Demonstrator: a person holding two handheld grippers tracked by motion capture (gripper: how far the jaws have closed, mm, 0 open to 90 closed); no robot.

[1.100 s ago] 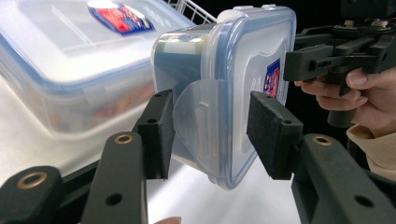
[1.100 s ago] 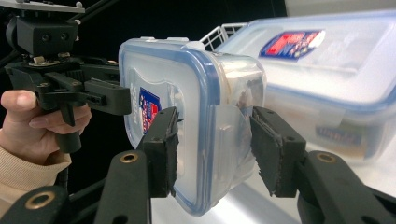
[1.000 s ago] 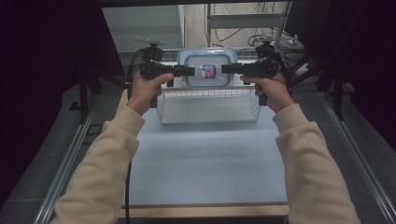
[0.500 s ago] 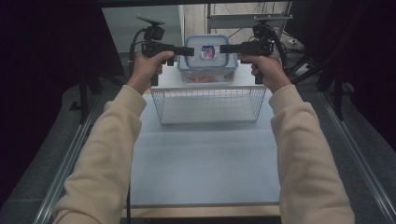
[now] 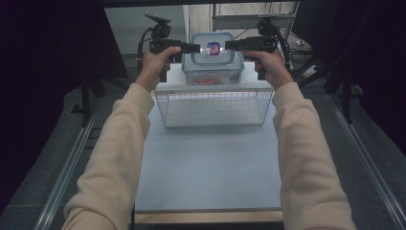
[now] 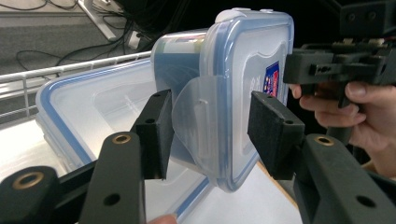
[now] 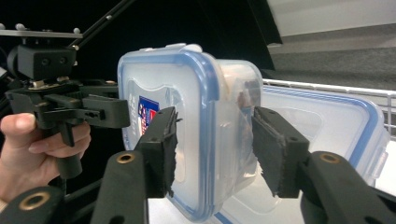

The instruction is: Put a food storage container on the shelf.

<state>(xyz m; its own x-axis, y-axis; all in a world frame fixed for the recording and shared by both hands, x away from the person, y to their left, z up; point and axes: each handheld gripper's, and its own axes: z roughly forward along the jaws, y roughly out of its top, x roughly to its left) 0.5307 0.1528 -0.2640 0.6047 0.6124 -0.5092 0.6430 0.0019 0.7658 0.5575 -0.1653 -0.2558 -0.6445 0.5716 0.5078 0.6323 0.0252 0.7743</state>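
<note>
A clear plastic container (image 5: 213,53) with a blue-rimmed lid and a red-blue label stands on edge past the far side of the table. My left gripper (image 5: 196,48) holds it from the left and my right gripper (image 5: 229,45) from the right. In the left gripper view the pads (image 6: 156,133) of my gripper (image 6: 208,135) sit against its side latch and lid (image 6: 233,70). In the right gripper view my gripper (image 7: 212,149) clamps the lid face and body (image 7: 187,93). Both sets of jaws have just been opening a little, the container still between them.
A second lidded container (image 6: 88,102) lies flat just under and behind the held one, also seen in the right gripper view (image 7: 327,121). A wire basket (image 5: 213,108) stands at the far end of the pale table (image 5: 210,167). Dark stands and cables surround the table.
Both hands have carried the container away from me, from over the basket's far rim to beyond it. It sits higher in the high view now.
</note>
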